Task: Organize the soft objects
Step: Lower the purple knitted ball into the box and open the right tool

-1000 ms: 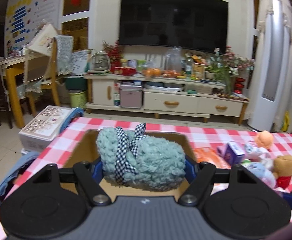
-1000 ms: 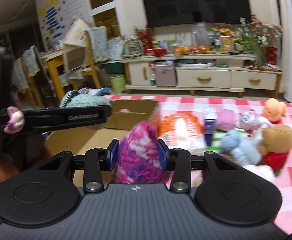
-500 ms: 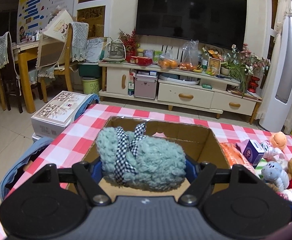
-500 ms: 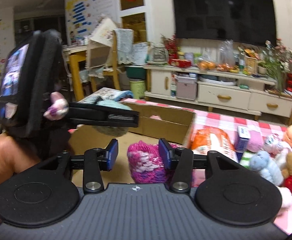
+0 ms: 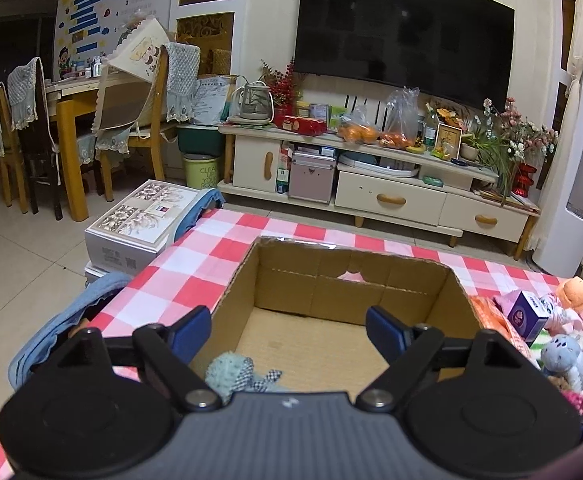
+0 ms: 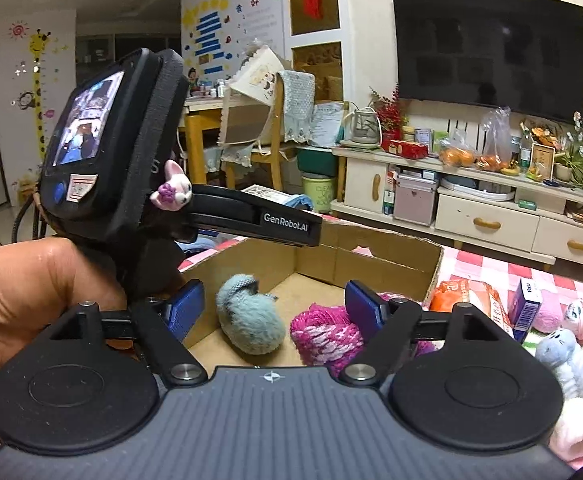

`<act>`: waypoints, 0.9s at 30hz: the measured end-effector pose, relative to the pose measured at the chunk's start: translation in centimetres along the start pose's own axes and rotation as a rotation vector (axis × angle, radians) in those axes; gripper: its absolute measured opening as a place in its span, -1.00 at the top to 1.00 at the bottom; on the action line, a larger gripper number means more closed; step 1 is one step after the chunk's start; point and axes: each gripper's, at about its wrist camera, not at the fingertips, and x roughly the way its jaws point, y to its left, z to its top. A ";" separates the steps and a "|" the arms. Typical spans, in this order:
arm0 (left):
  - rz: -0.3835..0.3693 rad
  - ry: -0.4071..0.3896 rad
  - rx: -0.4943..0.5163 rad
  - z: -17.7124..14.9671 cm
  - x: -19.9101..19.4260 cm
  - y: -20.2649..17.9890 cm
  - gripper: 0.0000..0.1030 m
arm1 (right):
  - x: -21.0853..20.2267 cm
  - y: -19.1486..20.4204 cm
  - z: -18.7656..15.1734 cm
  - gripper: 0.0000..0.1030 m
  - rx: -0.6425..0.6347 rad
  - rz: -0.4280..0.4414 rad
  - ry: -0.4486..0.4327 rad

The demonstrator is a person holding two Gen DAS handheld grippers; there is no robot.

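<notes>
A: Biggest thing first, the cardboard box [image 5: 355,288]. It sits straight ahead of the left gripper [image 5: 287,328] and runs under both sets of jaws. If either tool drags back low across its near wall, I'd expect the light box to skid on the checked tablecloth [image 5: 195,256]

B: And the two tools themselves? In the right wrist view the left one hangs just up and to the left of the right gripper [image 6: 273,306], close by. Pulling both out at once could knock them together

A: Agreed. Both have just been opening. The left jaws stand wide apart with nothing between them; the teal plush [image 5: 227,372] lies on the box floor below and just inside its left finger, right at the body's front edge

B: So a finger could snag that checked ribbon on the way out and lift the toy again

A: Likely the same on the right. Its jaws are spread wide too, and the pink knitted ball [image 6: 325,334] rests on the box floor against the inside of its right finger, not pinched. Loose yarn might catch there

B: The teal plush lies between the right jaws as well, nearer the left finger, touching neither. Smallest worry: the pile of plush toys [image 6: 567,356] off to the right of that tool, which a wide swing could scatter
</notes>
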 end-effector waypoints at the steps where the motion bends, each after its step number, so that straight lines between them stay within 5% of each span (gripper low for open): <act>1: 0.000 0.002 0.001 0.0 0.0 0.0 -0.65 | -0.1 0.0 0.0 -0.89 0.004 0.007 -0.002; 5: 0.001 0.008 -0.003 0.1 0.2 0.2 -0.82 | -0.2 -0.6 0.2 -0.90 0.019 0.030 -0.020; 14: 0.005 0.000 -0.002 0.2 0.0 0.3 -0.86 | -0.4 -2.0 0.1 -0.94 0.064 0.048 -0.074; 27: 0.006 0.005 0.013 0.2 -0.1 -0.5 -0.98 | -0.8 -4.4 -0.5 -0.99 0.192 -0.150 -0.065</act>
